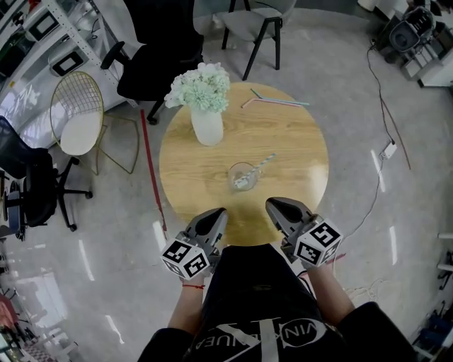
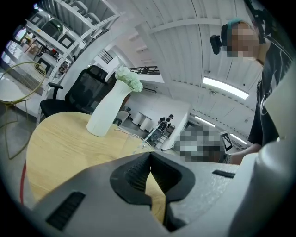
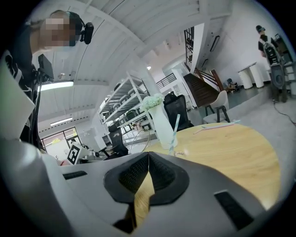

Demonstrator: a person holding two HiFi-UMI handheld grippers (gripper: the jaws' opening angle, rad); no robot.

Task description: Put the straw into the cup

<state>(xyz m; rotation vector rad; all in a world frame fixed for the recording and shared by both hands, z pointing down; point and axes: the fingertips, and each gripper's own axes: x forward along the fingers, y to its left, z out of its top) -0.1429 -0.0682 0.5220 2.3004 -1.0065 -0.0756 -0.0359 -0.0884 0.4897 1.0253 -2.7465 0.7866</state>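
A clear glass cup (image 1: 243, 175) stands near the middle of the round wooden table (image 1: 297, 148), with a striped straw (image 1: 263, 164) leaning out of it to the right. In the right gripper view that straw (image 3: 174, 130) rises just beyond my jaws. My left gripper (image 1: 221, 212) and right gripper (image 1: 270, 203) hover side by side over the table's near edge, short of the cup. Both are shut with nothing between the jaws, as the left gripper view (image 2: 149, 156) and the right gripper view (image 3: 148, 155) show.
A white vase (image 1: 207, 126) of pale flowers stands behind the cup to the left. Spare straws (image 1: 272, 100) lie at the table's far edge. Round the table are a black office chair (image 1: 152, 63), a wire chair (image 1: 76, 113) and a grey chair (image 1: 255, 21).
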